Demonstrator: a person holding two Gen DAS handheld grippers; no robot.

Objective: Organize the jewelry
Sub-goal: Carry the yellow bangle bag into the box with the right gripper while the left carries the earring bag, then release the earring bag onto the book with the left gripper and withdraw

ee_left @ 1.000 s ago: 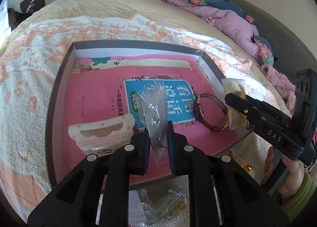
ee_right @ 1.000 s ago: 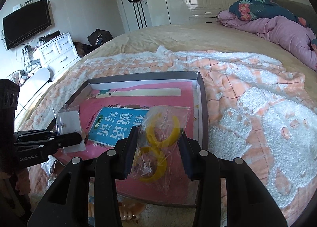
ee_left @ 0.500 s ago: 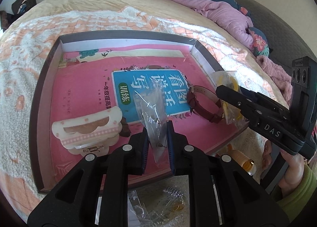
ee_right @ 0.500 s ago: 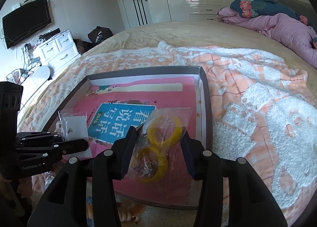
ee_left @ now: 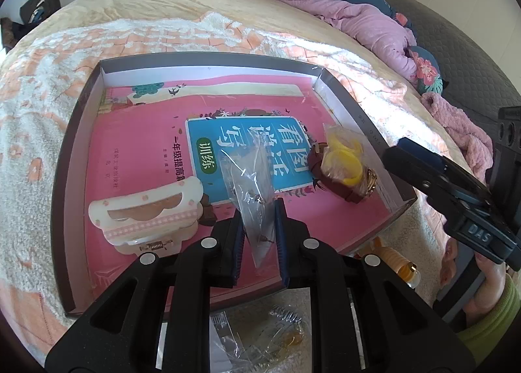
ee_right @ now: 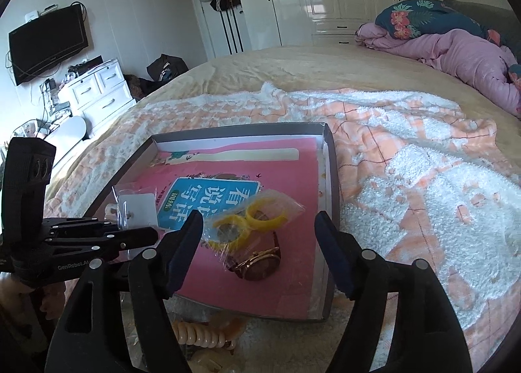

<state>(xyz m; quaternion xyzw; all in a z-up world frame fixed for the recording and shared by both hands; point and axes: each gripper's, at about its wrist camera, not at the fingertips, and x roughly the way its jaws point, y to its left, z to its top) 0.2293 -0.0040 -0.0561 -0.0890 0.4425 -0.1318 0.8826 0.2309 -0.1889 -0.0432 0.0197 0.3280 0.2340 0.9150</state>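
My left gripper (ee_left: 259, 236) is shut on a small clear bag (ee_left: 250, 184) with tiny jewelry inside, held over the near edge of a grey tray (ee_left: 81, 132). The tray is lined with a pink book (ee_left: 136, 151). A cream and pink hair claw (ee_left: 146, 216) lies in it at the left. My right gripper (ee_right: 258, 221) is opening, with no pad pressing on anything. Seen between its fingers, a bag of yellow rings (ee_right: 260, 213) lies loose on a brown watch (ee_right: 260, 264) at the tray's right. The left gripper (ee_right: 149, 234) shows at the left with its bag (ee_right: 135, 210).
A coiled hair tie (ee_right: 202, 334) and several loose clear packets (ee_left: 280, 334) lie on the bed in front of the tray. The orange and white blanket (ee_right: 423, 177) spreads around the tray. A pink quilt (ee_right: 456, 50) is heaped at the far right.
The right gripper's jaws spread apart and let go of the yellow ring bag, which now rests on the watch in the tray. The left gripper keeps its bag and has not moved.
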